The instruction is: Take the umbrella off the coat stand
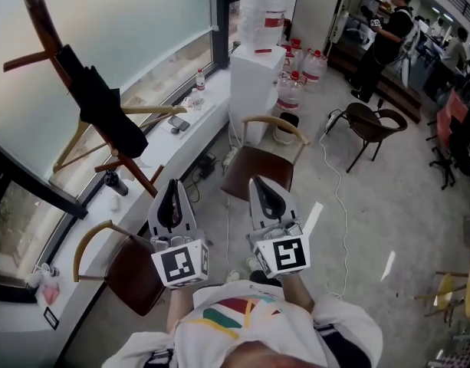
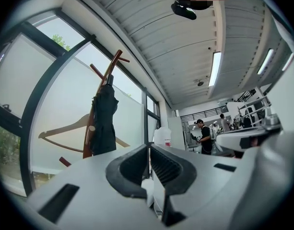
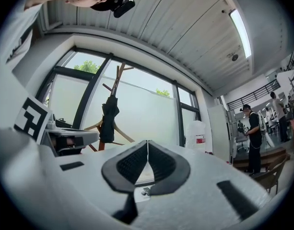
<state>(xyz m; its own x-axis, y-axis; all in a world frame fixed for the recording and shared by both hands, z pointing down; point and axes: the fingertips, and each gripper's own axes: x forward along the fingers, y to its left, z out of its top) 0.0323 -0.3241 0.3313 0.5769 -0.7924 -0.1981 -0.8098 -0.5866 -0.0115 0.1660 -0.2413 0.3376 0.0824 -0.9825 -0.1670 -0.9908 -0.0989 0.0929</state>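
A black folded umbrella (image 1: 104, 106) hangs on the wooden coat stand (image 1: 43, 21) by the window, at the upper left of the head view. My left gripper (image 1: 173, 184) and right gripper (image 1: 259, 182) are side by side low in that view, both well short of the stand and to its right. The left gripper view shows its jaws (image 2: 149, 150) shut and empty, with the umbrella (image 2: 104, 119) ahead to the left on the stand (image 2: 108, 73). In the right gripper view the jaws (image 3: 147, 145) are also shut and empty, and the umbrella (image 3: 109, 119) hangs farther off to the left.
A brown chair (image 1: 131, 271) stands below the stand and a second one (image 1: 258, 167) sits ahead of the grippers. A white windowsill (image 1: 154, 148) carries small items. A water dispenser (image 1: 256, 75), water bottles (image 1: 290, 90), a dark chair (image 1: 373, 125) and a standing person (image 1: 384, 37) are beyond.
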